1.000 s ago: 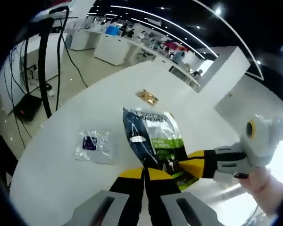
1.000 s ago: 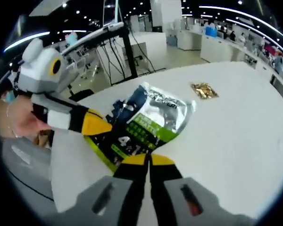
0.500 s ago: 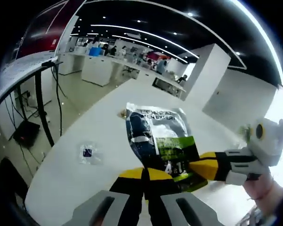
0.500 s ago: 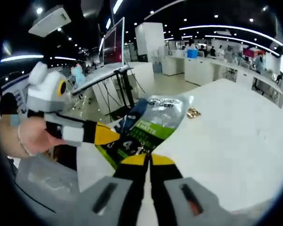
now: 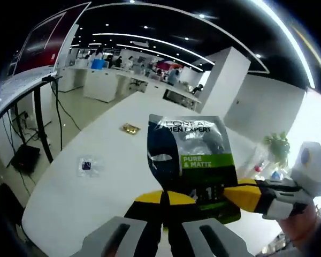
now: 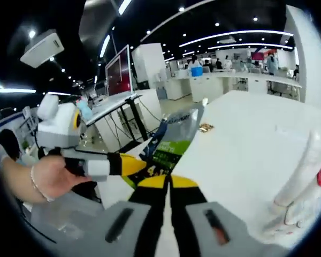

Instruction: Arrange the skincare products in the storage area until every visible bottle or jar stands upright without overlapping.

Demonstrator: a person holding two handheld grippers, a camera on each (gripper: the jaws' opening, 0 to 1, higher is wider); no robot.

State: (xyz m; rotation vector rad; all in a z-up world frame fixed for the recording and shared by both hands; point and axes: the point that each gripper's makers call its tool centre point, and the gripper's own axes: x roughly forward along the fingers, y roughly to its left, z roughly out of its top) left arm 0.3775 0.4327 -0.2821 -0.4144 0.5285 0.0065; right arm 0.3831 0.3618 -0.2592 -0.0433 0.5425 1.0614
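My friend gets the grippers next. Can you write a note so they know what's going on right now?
Left gripper: shut on the bottom edge of the L'Oreal sachet.
Right gripper: shut on the same sachet, at its lower corner. Both hold it up in the air above the white table.
On the table: a small clear packet and a small gold packet, both lying flat. White tubes stand at the table's edge in the right gripper view.
Done: sachet lifted.
Left: set the sachet upright, probably by the tubes, then deal with the two flat packets.
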